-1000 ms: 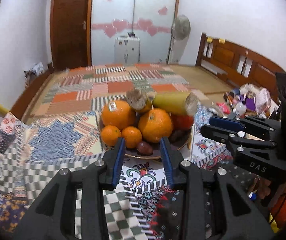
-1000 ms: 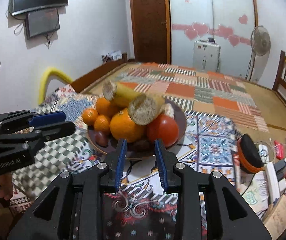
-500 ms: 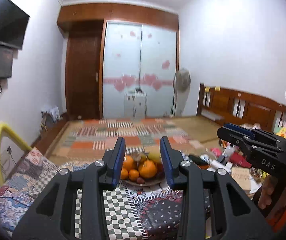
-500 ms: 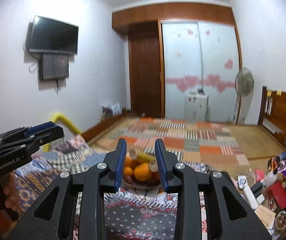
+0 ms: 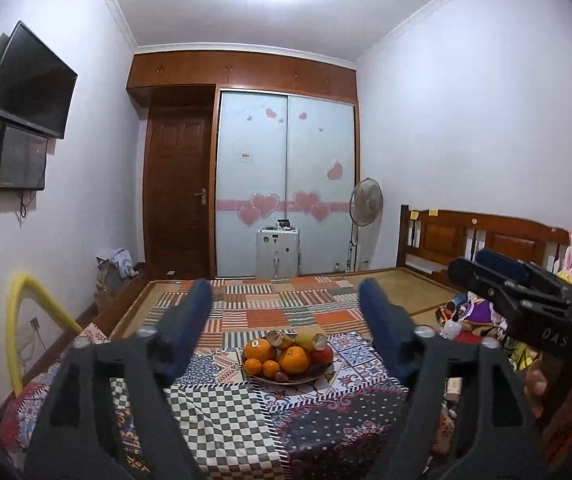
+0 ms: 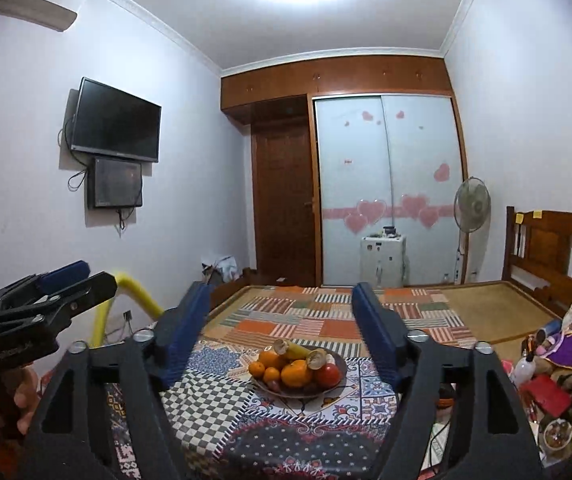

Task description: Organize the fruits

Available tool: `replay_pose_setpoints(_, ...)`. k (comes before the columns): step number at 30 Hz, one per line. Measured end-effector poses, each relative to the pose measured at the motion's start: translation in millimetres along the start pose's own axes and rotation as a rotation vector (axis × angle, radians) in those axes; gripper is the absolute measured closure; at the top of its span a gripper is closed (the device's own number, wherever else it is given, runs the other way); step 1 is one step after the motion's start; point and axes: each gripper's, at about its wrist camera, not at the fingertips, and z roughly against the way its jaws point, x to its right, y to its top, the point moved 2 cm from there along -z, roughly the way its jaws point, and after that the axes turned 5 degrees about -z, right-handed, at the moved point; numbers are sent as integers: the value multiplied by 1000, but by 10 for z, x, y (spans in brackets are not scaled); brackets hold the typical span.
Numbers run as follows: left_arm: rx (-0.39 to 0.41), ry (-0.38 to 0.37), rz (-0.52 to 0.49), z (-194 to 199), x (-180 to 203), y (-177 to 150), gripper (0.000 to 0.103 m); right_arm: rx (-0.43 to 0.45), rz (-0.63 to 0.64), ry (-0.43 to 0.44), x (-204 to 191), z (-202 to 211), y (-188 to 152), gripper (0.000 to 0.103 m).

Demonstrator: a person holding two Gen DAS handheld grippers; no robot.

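Right now you are holding both grippers level and well back from the fruit bowl [image 5: 288,378], which is sitting on the patchwork cloth [image 5: 222,420] covering the bed. The left gripper [image 5: 286,312] is standing released, its blue-padded jaws spread wide with nothing between them; they have just been opening. The right gripper [image 6: 280,308] is showing the same: jaws apart, just opened, and gripping nothing. The bowl is appearing small and far off between each pair of fingers. In it, oranges [image 5: 294,359] of two sizes are piling up at the front and left, the biggest one carrying a small sticker. A red tomato-like fruit [image 6: 328,374] is resting on the right side, and a yellow banana [image 6: 296,350] with cut brownish ends is lying across the top. A small dark fruit [image 5: 280,376] is peeking out at the front rim. In the left wrist view the right gripper is showing at the right edge, with your fingers [image 5: 536,388] wrapped on its handle below.
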Motion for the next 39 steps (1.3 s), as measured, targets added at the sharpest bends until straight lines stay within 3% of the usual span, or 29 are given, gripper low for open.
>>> replay_pose_setpoints(8, 15, 31, -21, 80, 48, -30, 7, 34, 9, -42, -29, 147, -25, 0)
replay_pose_setpoints(20, -2, 32, -14, 21, 74, -105, 0, 19, 8, -53, 9, 158, -103, 0)
replay_pose_setpoints(39, -14, 43, -13, -56, 68, -144, 0, 21, 24, -67, 26, 194, -69, 0)
